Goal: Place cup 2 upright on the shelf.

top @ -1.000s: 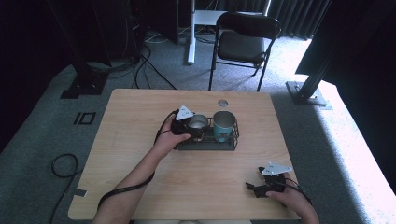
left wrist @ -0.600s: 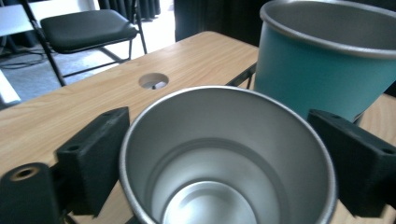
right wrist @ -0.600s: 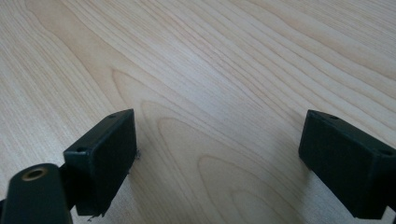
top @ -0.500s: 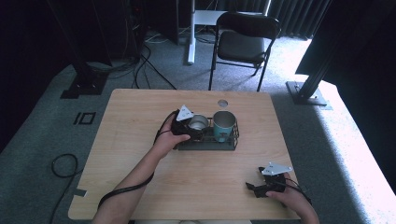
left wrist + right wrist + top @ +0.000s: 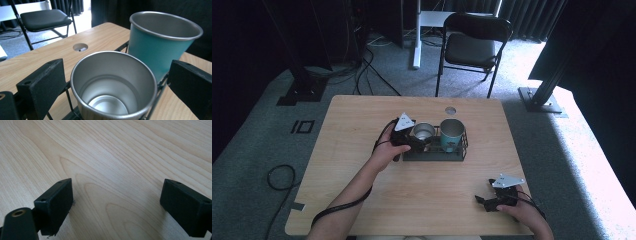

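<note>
A silver metal cup (image 5: pixel 423 131) (image 5: pixel 112 82) and a teal cup (image 5: pixel 451 131) (image 5: pixel 155 47) stand upright side by side in a black wire rack (image 5: pixel 434 155) at the middle of the wooden table (image 5: pixel 362 125). My left gripper (image 5: pixel 417 141) (image 5: pixel 116 87) reaches in from the left; its jaws have just been opening. They stand wide on either side of the silver cup, with small gaps to its wall. My right gripper (image 5: pixel 482 202) (image 5: pixel 117 205) rests open near the table's front right edge, bare wood between its jaws.
A round cable hole (image 5: pixel 450 110) (image 5: pixel 80 47) lies in the table behind the rack. A black folding chair (image 5: pixel 474 45) stands beyond the far edge. Cables trail over the grey floor at the left.
</note>
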`<state>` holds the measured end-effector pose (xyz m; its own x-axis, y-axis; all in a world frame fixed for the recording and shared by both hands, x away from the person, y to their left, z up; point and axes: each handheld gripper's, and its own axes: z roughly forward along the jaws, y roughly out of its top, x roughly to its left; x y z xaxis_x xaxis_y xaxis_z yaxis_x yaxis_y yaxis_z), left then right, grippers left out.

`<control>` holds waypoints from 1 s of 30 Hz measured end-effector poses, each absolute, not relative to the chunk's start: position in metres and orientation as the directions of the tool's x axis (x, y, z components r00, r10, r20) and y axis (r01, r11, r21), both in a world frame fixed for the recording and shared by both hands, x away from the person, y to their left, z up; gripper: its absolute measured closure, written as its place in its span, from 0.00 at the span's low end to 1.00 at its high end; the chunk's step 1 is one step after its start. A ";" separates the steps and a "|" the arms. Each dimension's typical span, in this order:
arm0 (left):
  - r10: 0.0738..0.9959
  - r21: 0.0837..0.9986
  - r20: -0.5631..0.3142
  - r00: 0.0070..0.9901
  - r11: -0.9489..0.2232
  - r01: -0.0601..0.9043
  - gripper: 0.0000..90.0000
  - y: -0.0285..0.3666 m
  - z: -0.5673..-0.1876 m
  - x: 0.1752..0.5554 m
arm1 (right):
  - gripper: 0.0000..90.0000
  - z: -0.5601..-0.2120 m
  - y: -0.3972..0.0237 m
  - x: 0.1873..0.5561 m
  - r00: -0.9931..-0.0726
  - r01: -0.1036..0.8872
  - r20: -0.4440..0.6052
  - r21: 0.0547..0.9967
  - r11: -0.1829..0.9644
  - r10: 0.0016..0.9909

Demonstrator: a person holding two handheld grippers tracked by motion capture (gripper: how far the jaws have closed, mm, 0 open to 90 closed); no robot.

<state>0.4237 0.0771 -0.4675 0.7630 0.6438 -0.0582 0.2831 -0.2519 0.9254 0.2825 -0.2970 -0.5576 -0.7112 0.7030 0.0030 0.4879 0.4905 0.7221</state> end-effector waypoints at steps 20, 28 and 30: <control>0.679 0.942 -0.049 0.732 -0.213 0.261 0.03 0.108 -0.453 0.411 | 0.12 -0.558 -0.297 0.282 -0.711 0.488 0.002 0.722 0.491 0.703; 0.697 0.941 -0.045 0.716 -0.210 0.263 0.03 0.122 -0.451 0.405 | 0.12 -0.558 -0.297 0.282 -0.711 0.488 0.002 0.722 0.491 0.703; 0.698 0.940 -0.044 0.715 -0.213 0.266 0.03 0.125 -0.451 0.404 | 0.12 -0.558 -0.297 0.282 -0.711 0.488 0.002 0.722 0.491 0.703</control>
